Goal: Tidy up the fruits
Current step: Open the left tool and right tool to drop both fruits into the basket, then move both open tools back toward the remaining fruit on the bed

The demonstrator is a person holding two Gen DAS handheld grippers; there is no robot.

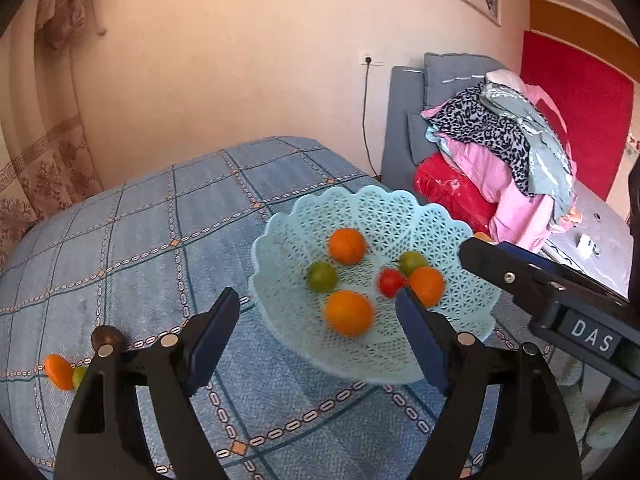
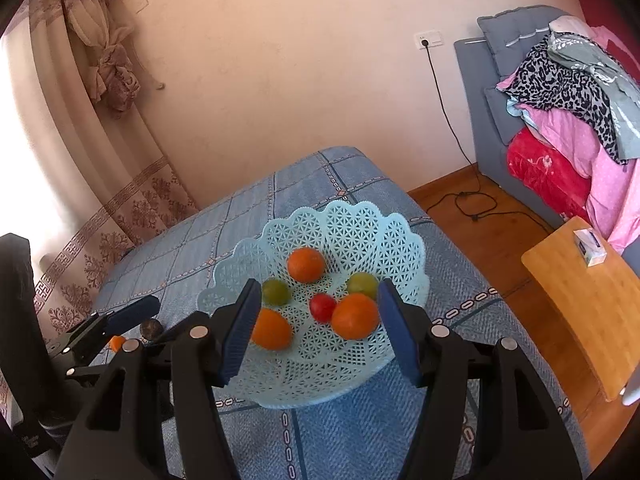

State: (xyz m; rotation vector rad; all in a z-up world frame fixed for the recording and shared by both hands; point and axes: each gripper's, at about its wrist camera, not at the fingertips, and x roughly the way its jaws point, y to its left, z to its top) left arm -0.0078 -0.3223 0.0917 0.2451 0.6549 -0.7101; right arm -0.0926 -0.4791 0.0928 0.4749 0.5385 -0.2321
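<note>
Left gripper [image 1: 318, 318], nearest in the left wrist view: jaws spread wide, nothing pinched, poised over the near rim of the basket [image 1: 280, 312]. Right gripper [image 2: 320, 324], nearest in the right wrist view: jaws likewise parted, empty, framing the same basket's near side. Pale blue lattice basket with scalloped rim, resting on the blue checked tablecloth [image 1: 160, 232]. Inside the basket: near orange [image 1: 349, 313], blurred; second orange [image 1: 427, 285] just beside a small red fruit [image 1: 391, 282]; two green fruits [image 1: 321, 277], [image 1: 413, 263]; third orange [image 1: 347, 245] farthest back. Left on the cloth, well apart from the basket: one orange fruit [image 1: 58, 371] touching a small green one [image 1: 79, 376], a dark round object [image 1: 106, 336] just behind. Beyond the table: grey sofa [image 1: 404, 120] piled with folded bedding [image 1: 500, 152].
</note>
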